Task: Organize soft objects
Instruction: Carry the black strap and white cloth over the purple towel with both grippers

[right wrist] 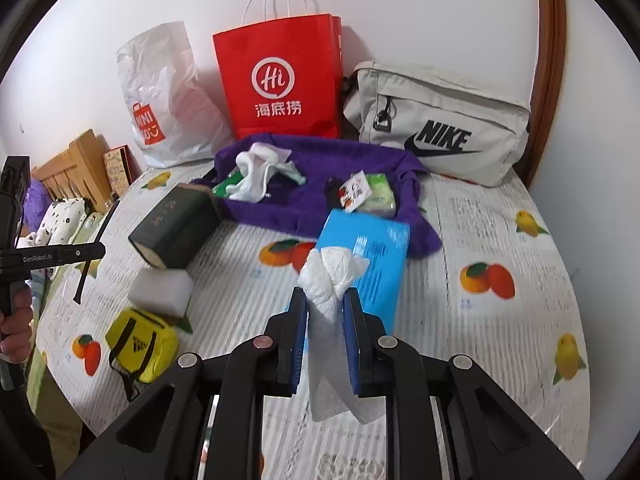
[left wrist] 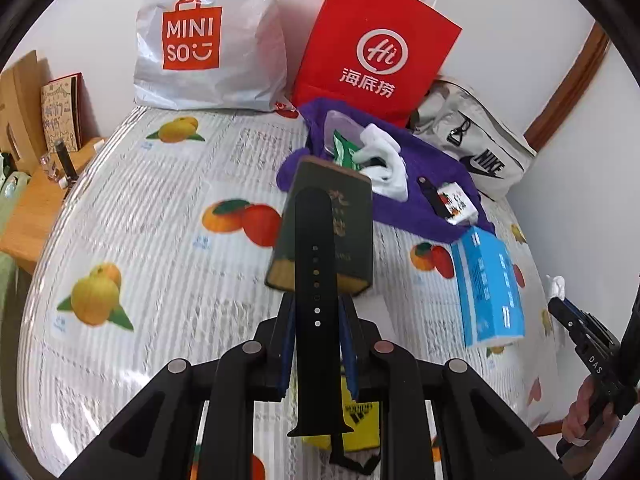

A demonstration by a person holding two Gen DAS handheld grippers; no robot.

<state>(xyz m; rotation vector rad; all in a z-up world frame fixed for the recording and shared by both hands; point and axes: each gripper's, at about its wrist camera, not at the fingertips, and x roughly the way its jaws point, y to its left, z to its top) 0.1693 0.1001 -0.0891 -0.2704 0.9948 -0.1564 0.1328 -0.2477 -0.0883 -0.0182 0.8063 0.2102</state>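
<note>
Left gripper (left wrist: 316,312) clamps a limp black strap (left wrist: 314,280) above the bed, right gripper (right wrist: 325,304) pinches a light, crushable tissue (right wrist: 328,276) mid-wad; we judge both need gentle grips.

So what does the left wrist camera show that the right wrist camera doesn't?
Left wrist only: the full front of the MINISO bag, and the black strap seen close between the left claw.
Right wrist only: the white foam block, the whole yellow pouch, and the tissue pinched in the right claw.
Both: red bag, purple cloth, blue pack.
</note>
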